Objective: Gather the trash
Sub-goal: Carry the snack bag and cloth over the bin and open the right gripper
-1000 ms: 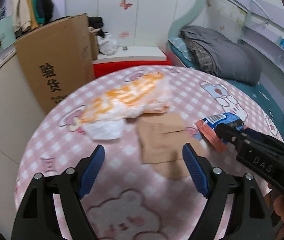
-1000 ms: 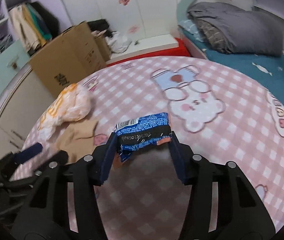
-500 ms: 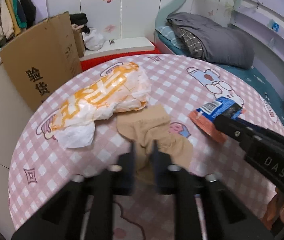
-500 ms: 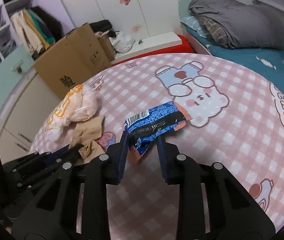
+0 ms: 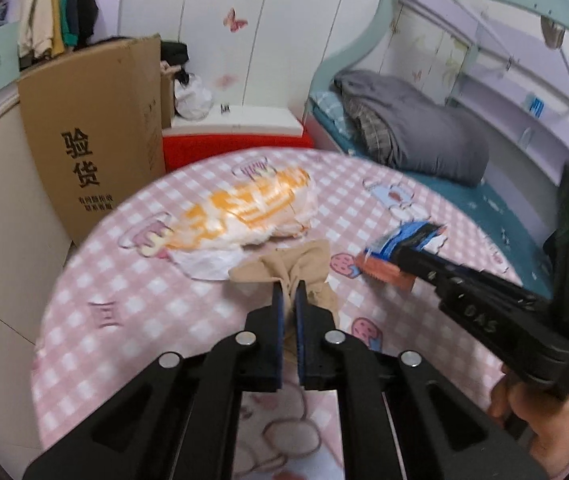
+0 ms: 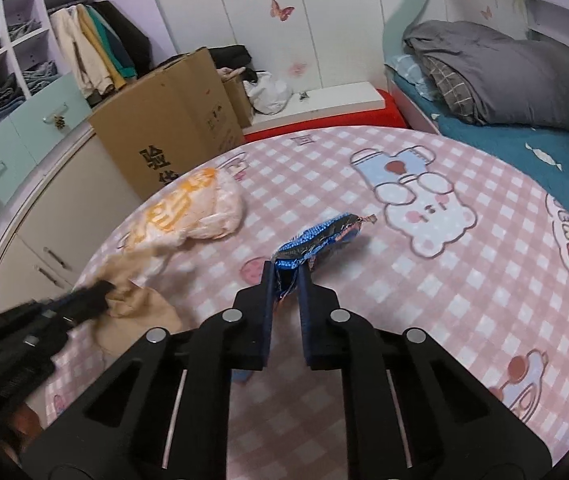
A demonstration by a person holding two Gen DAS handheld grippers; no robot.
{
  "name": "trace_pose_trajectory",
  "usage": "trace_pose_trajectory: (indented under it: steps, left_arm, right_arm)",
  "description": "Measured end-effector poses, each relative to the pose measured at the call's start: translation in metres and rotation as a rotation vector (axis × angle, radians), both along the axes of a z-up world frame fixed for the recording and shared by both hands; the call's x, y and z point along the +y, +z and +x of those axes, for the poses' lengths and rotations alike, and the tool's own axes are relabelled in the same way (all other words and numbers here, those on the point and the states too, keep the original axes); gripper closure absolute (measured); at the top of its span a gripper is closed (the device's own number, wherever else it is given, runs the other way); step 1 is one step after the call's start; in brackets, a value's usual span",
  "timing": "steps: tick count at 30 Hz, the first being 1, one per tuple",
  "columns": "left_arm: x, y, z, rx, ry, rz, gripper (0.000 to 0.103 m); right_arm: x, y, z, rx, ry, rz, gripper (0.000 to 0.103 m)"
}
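- Left wrist view: your left claw (image 5: 289,294) is pinched on the tan cloth (image 5: 284,270), just ahead of its tips.
- Your right claw (image 6: 286,276) grips the blue wrapper (image 6: 316,236).
- Beyond your left claw lies the orange bag (image 5: 244,212) on the pink table (image 5: 132,300).
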State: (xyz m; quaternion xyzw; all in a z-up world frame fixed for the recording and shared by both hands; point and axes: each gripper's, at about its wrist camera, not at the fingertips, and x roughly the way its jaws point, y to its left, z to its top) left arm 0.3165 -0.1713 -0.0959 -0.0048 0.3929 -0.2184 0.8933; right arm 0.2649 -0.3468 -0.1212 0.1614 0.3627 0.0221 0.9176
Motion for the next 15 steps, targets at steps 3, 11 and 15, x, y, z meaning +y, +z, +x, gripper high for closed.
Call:
trace_pose_trajectory:
  steps: [3,11,15]
  left_arm:
    - [0.019,0.014,-0.013,-0.031,0.017,-0.011,0.098]
    - [0.069,0.031,-0.041,-0.063,0.076,-0.029,0.098]
    - [0.096,0.033,-0.056,-0.069,0.103,-0.046,0.098]
  right_arm:
    - [0.012,-0.002,-0.01,0.002,0.034,0.028,0.092]
    - [0.049,0.005,-0.036,-0.008,0.108,0.11,0.093]
    - [0.077,0.013,-0.045,-0.018,0.157,0.129,0.094]
